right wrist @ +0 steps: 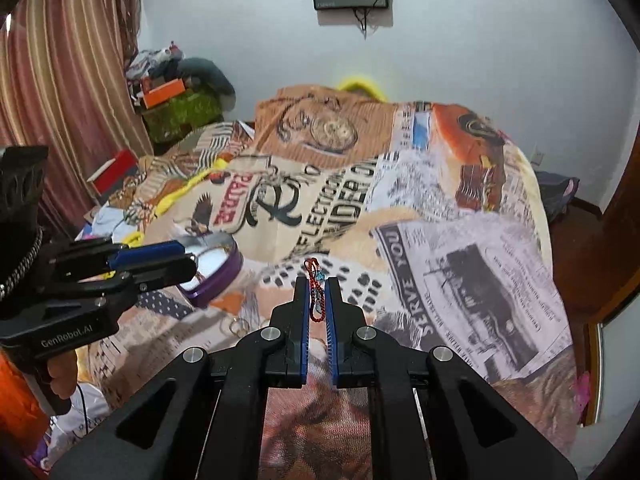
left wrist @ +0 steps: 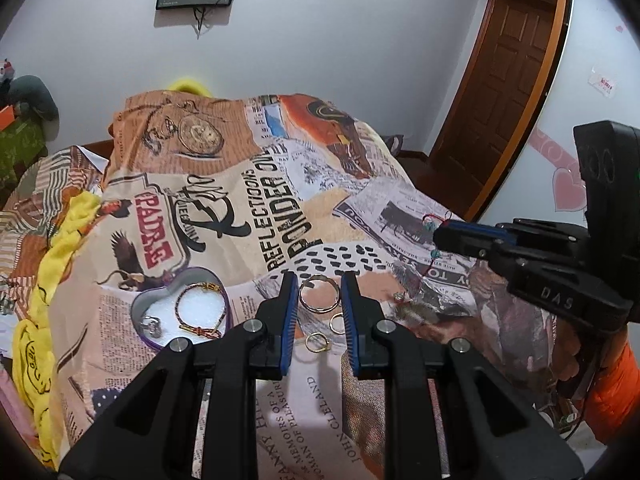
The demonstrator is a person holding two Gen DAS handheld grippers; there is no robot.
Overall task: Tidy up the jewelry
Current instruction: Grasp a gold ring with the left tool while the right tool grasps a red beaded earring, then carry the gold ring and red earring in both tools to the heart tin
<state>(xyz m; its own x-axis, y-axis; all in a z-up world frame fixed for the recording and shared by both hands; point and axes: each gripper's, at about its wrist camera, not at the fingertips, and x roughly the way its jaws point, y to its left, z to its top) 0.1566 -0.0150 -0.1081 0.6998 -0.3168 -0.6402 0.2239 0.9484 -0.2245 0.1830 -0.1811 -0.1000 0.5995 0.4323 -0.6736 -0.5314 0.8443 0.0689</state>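
Black left gripper (right wrist: 188,266) marked "GenRobot.AI"

Your work surface is a bed under a printed bedspread (left wrist: 360,208) covered in newspaper patterns. On it sits a heart-shaped tin (left wrist: 141,309). Just beside the tin, toward the door side, lie a large ring (left wrist: 319,293) and two small gold rings (left wrist: 337,323) (left wrist: 317,341). A yellow cloth (left wrist: 52,260) lies past the tin's other side.

On your bed (left wrist: 224,208), the tin (left wrist: 138,310) holds a bracelet (left wrist: 200,308); the rings (left wrist: 319,294) lie just right of it.
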